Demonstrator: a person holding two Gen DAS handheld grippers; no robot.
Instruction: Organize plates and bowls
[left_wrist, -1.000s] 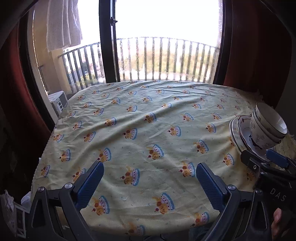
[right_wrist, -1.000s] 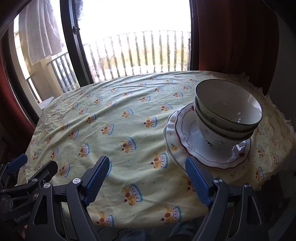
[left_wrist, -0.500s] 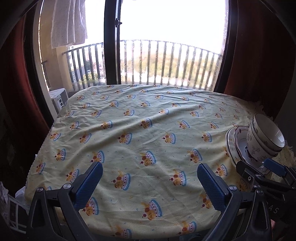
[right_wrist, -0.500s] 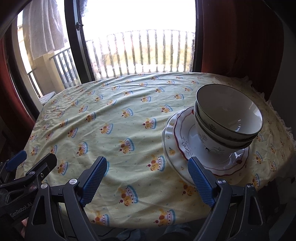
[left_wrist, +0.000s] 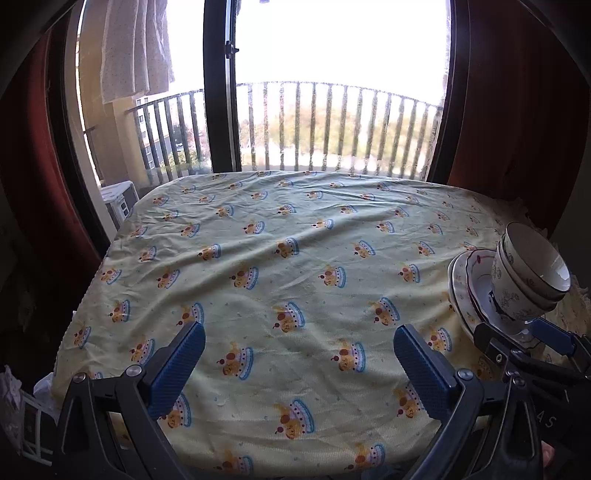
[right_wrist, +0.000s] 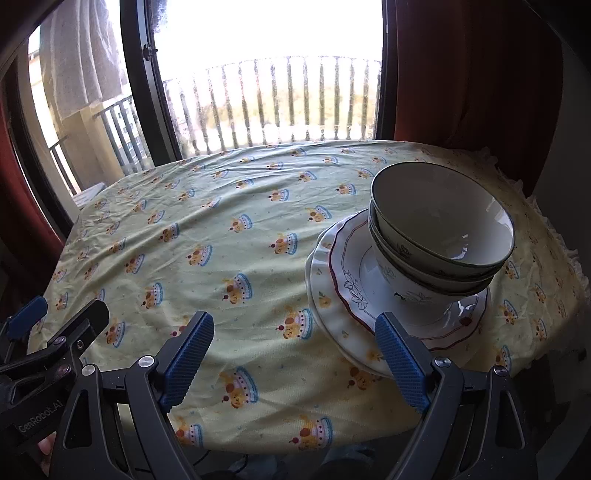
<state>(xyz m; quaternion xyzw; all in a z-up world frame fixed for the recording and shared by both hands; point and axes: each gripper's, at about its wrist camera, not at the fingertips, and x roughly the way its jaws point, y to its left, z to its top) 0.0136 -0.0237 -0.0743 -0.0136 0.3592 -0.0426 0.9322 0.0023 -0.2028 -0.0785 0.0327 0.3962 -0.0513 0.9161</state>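
Nearest to us, the left gripper (left_wrist: 298, 363) hangs over the front edge of the table, blue fingers (left_wrist: 176, 363) spread wide and grasping nothing, only patterned cloth between them. Alongside it, the right gripper (right_wrist: 293, 356) is just as released, its pads apart and empty; its right finger (right_wrist: 400, 363) sits just in front of the stack's near rim, though I can't tell whether it touches.

And there's the stack itself: two plates (right_wrist: 325, 295), a pale scalloped one underneath with a red-trimmed one on top of it, resting on the tablecloth (right_wrist: 221, 221) beside the right gripper. On those plates stand the bowls (right_wrist: 439, 229), nested one inside another, upright, dark-rimmed, with small printed flowers on the outside. How many bowls are nested is hard to say for sure; at least two rims show. From the left gripper's view the same stack sits off at the far right edge.

Beyond the stack, the yellow cloth with its little crown pattern runs rumpled to the back of the table. Past that, the dark window frame (left_wrist: 218, 92), a balcony railing (left_wrist: 332, 125) in bright daylight, and red curtains (right_wrist: 480, 74) either side.
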